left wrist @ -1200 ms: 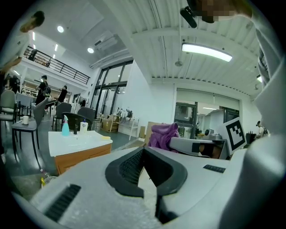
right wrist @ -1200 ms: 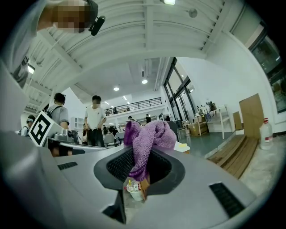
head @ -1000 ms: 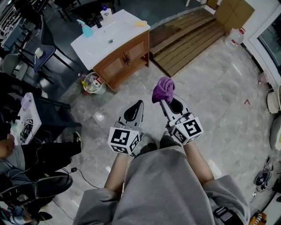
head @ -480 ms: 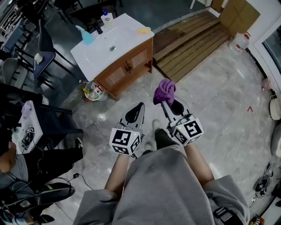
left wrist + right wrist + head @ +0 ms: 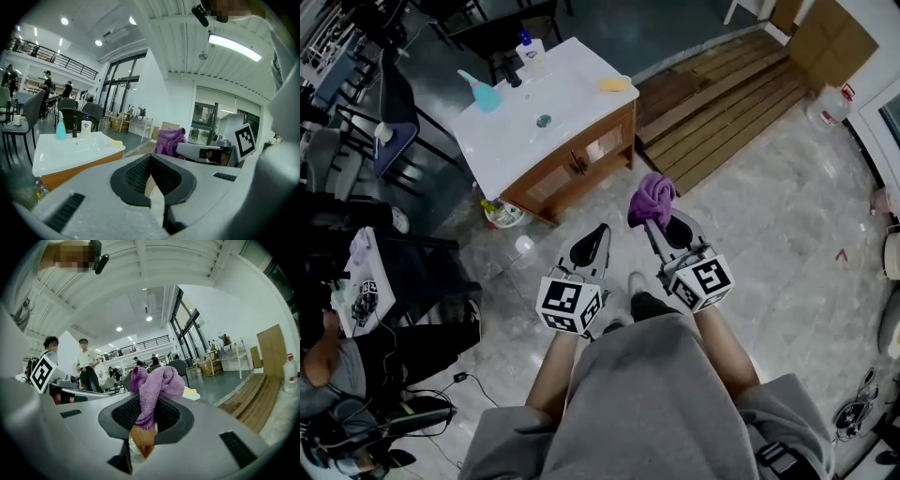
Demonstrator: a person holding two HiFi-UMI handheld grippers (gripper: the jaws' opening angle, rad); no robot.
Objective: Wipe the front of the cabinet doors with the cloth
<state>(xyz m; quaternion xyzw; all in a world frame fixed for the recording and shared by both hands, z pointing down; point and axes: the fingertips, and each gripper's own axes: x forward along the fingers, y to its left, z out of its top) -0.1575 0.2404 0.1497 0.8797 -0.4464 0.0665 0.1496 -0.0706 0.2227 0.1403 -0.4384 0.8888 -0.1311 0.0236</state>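
Cloth [image 5: 652,199] pinched in right hand-held gripper [image 5: 654,218]; left hand-held gripper [image 5: 596,232] closed, empty. Cabinet doors [image 5: 574,169] ahead, well apart, not yet touched; all wiping left.

Purple cloth [image 5: 652,198]; brown cabinet [image 5: 574,174] (white top [image 5: 514,131]).

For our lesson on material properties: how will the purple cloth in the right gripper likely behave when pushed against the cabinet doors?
Probably floppy: the purple cloth bunches and droops over the right gripper. Likely light, since a pinch holds it up. It should flatten against the cabinet doors, not slide stiffly.
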